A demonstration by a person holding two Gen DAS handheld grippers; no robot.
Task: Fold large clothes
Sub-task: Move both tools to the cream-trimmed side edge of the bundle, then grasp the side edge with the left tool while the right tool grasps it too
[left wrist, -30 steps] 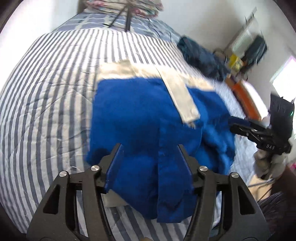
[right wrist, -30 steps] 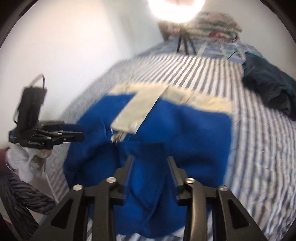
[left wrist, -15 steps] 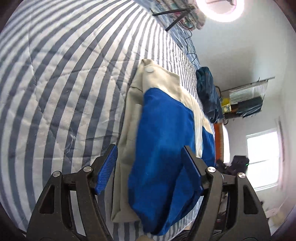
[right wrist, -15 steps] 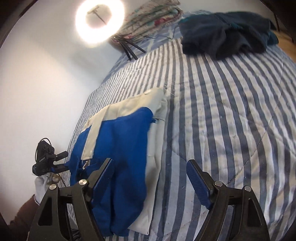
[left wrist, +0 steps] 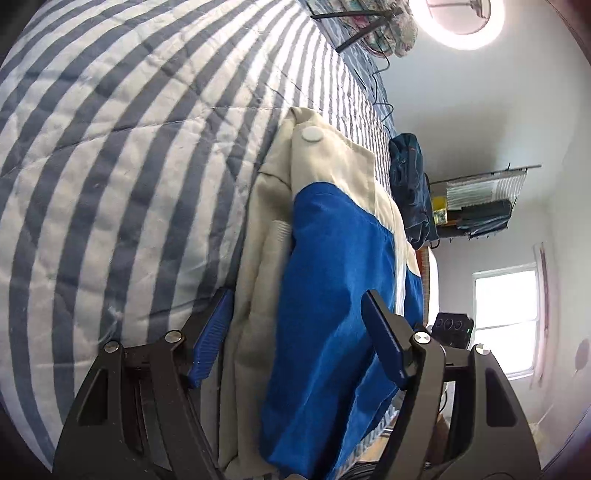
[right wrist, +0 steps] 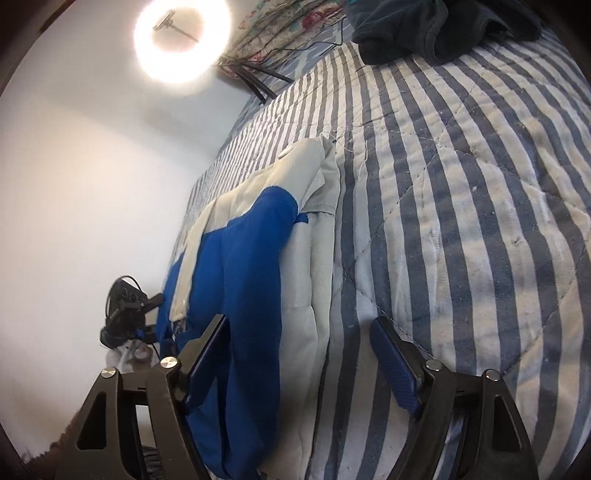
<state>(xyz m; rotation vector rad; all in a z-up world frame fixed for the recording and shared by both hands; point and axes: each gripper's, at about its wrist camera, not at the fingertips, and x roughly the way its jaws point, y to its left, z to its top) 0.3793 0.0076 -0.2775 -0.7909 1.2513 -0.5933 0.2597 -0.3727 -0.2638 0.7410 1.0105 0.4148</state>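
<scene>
Jacket (left wrist: 332,295): lay folded on the striped bed (left wrist: 129,166), blue over cream.
Left tool (left wrist: 295,321): gaped wide, pads clear of the cloth.
Right tool (right wrist: 299,343): jaws easing inward, nothing pinched.
Dark clothes (right wrist: 424,26): heaped at 1 o'clock, well apart.

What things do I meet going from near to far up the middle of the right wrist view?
Blue and cream garment → striped bedspread → tripod legs → floral pillow.
</scene>
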